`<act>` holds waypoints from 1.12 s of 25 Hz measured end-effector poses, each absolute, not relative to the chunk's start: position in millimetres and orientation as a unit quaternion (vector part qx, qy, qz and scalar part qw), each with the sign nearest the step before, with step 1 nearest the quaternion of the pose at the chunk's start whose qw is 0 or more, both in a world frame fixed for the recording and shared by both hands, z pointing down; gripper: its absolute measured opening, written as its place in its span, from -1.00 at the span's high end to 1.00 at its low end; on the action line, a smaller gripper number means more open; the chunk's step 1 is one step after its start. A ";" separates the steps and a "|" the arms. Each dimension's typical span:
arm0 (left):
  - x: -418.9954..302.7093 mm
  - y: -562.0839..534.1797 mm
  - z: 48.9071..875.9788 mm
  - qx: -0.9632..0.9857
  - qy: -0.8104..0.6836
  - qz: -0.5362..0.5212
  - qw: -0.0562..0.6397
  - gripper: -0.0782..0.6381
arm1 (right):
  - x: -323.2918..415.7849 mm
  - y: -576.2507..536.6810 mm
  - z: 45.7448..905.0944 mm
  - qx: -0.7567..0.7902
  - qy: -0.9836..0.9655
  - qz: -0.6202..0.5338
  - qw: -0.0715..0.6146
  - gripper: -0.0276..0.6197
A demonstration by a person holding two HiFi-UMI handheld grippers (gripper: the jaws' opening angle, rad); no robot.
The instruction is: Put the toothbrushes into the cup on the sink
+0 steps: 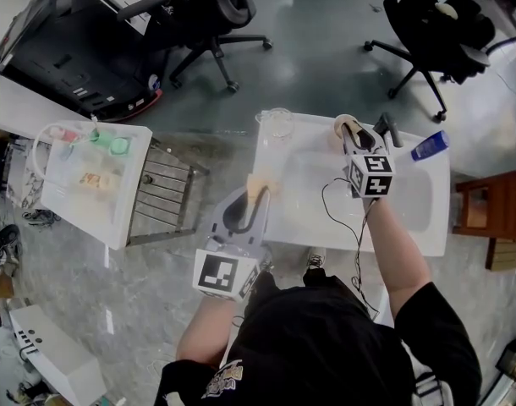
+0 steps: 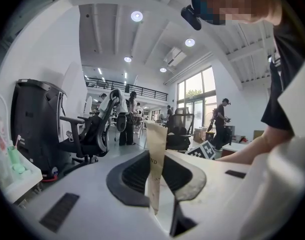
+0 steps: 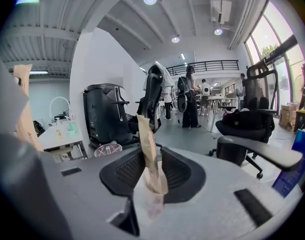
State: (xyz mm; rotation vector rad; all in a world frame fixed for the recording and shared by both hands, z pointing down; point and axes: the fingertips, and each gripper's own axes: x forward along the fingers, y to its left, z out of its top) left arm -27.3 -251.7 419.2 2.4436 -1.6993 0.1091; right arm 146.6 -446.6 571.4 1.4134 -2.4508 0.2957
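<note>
Sink [image 1: 410, 222] basin open mid; faucet [image 1: 389, 130], blue bottle [image 1: 430, 145] crowd far rim; rack [image 1: 161, 194] flanks left side.

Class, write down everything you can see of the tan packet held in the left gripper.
The tan packet is a long, flat, paper-looking strip with dark print near its middle. It stands upright, pinched between the left gripper's jaws, its ends projecting above and below, by the white sink's left edge.

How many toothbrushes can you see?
2. One wrapped toothbrush is gripped in the left claw; the other toothbrush stands between the jaws of the right claw. More could be hidden.
</note>
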 end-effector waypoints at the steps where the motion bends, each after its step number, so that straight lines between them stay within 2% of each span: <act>1: -28.6 -250.7 418.5 0.818 -0.569 0.036 0.082 0.62 | 146.1 -446.2 571.3 0.491 -0.852 0.105 0.147 0.56; 8: -36.2 -244.5 414.2 0.819 -0.568 0.032 0.078 0.62 | 136.4 -439.7 559.1 0.482 -0.861 0.099 0.131 0.28; 15: -40.0 -238.4 413.0 0.825 -0.559 0.025 0.078 0.62 | 128.5 -421.2 523.5 0.480 -0.868 0.066 0.108 0.16; 24: -41.3 -232.7 404.1 0.838 -0.541 0.013 0.070 0.62 | 115.9 -369.8 442.7 0.463 -0.885 0.034 0.034 0.21; 26: -40.7 -231.6 401.6 0.841 -0.536 0.011 0.068 0.62 | 110.0 -352.9 426.9 0.451 -0.892 0.027 0.022 0.29; 28: -38.8 -231.0 399.7 0.846 -0.530 0.009 0.064 0.62 | 104.6 -335.3 412.7 0.440 -0.898 0.015 0.018 0.48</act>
